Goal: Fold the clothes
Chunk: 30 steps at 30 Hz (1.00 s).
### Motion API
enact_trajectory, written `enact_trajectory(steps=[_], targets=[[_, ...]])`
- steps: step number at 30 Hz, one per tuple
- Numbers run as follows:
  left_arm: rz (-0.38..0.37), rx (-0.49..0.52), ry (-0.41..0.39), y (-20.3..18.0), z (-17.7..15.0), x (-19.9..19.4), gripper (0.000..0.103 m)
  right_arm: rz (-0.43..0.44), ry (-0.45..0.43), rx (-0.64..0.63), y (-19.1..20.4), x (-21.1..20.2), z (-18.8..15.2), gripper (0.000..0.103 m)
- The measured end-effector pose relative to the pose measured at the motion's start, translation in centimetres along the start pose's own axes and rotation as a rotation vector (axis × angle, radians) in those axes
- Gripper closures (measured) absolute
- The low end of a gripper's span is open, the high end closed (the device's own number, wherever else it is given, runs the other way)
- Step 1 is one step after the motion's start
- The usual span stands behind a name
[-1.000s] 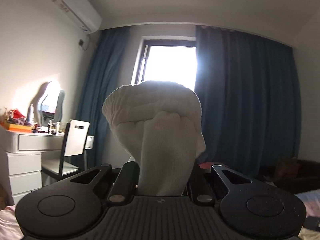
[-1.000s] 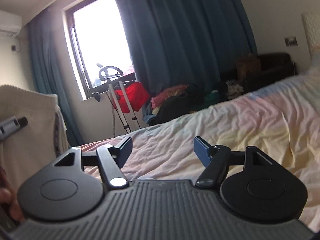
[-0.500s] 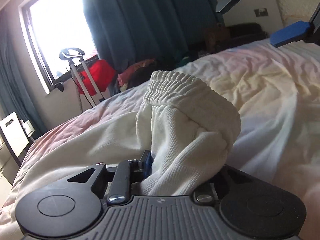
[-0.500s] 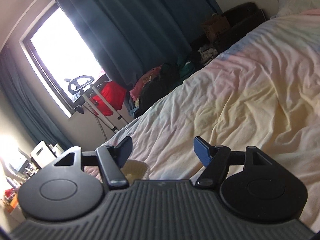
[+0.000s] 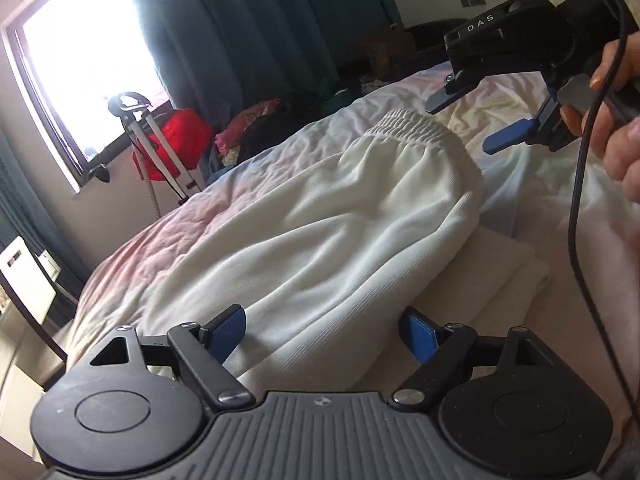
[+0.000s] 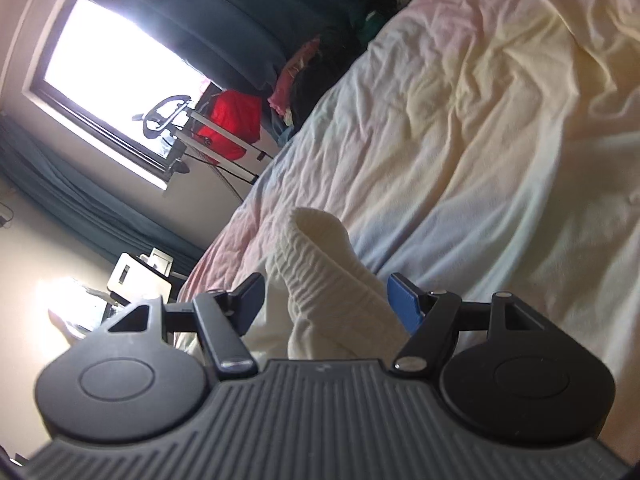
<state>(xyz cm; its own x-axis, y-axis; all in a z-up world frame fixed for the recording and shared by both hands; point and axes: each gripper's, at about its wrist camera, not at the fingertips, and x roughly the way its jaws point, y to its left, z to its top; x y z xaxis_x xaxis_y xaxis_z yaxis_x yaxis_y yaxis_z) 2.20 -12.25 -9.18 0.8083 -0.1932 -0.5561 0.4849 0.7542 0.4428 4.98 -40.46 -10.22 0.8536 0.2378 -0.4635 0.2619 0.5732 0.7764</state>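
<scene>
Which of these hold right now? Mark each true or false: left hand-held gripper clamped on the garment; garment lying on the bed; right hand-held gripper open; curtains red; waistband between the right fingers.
1. The left hand-held gripper is clamped on the white garment. False: its jaws stand apart, the cloth loose between them.
2. The garment lies spread on the bed. True.
3. The right hand-held gripper is open. True.
4. The curtains are red. False: dark blue.
5. The ribbed waistband sits between the right fingers. True.

Both wrist views skim low over the bed [image 5: 520, 184], sharing the window [image 6: 120, 68]
</scene>
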Motion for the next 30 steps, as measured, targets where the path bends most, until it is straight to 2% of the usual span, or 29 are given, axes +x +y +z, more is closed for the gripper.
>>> enact_trajectory(steps=[2,3,5,7,8,10,14,16,18,19,20,23,25,28,30], targets=[[-0.024,-0.078,0.041,1.6,-1.3,0.0,0.018,0.005,0.045,0.064,-0.9,0.5,-0.7,0.032],[-0.050,-0.160,0.064,2.6,-2.1,0.0,0.020,0.012,0.071,0.094,-1.3,0.8,-0.9,0.032],[-0.005,-0.275,0.049,3.2,-3.8,-1.7,0.025,0.003,0.113,0.117,-1.6,1.4,-1.5,0.032],[0.074,-0.326,0.061,3.9,-4.7,-2.2,0.026,-0.028,0.126,0.111,-1.5,1.7,-2.2,0.032],[0.076,-0.349,0.064,4.2,-5.0,-2.6,0.026,-0.038,0.124,0.112,-1.5,1.8,-2.5,0.032],[0.089,-0.355,0.061,4.4,-5.2,-3.1,0.026,-0.049,0.136,0.128,-1.5,2.3,-3.1,0.027],[0.097,-0.336,0.056,4.7,-5.3,-3.8,0.026,-0.031,0.189,0.167,-1.7,4.0,-4.3,0.026],[0.092,-0.348,0.055,4.8,-5.4,-3.8,0.026,-0.023,0.173,0.165,-1.4,4.5,-4.7,0.025],[0.089,-0.359,0.053,4.8,-5.6,-3.7,0.026,-0.037,0.131,0.110,-0.7,4.6,-4.8,0.026],[0.089,-0.364,0.052,4.6,-5.7,-3.6,0.026,-0.045,0.109,0.078,-0.3,4.6,-4.8,0.032],[0.090,-0.366,0.052,4.7,-5.8,-3.6,0.025,-0.053,0.087,0.047,0.1,4.5,-4.8,0.045],[0.093,-0.391,0.057,5.2,-6.1,-3.6,0.024,-0.057,0.025,-0.022,1.1,3.6,-4.8,0.061],[0.082,-0.429,0.057,5.8,-6.2,-3.8,0.022,-0.032,-0.024,-0.074,2.1,2.1,-4.6,0.066],[0.036,-0.505,0.043,6.8,-6.4,-4.6,0.022,0.015,-0.072,-0.112,3.5,-0.4,-4.6,0.066],[0.037,-0.523,0.052,6.9,-6.5,-4.9,0.022,-0.006,-0.055,-0.106,3.3,-0.8,-4.8,0.066]])
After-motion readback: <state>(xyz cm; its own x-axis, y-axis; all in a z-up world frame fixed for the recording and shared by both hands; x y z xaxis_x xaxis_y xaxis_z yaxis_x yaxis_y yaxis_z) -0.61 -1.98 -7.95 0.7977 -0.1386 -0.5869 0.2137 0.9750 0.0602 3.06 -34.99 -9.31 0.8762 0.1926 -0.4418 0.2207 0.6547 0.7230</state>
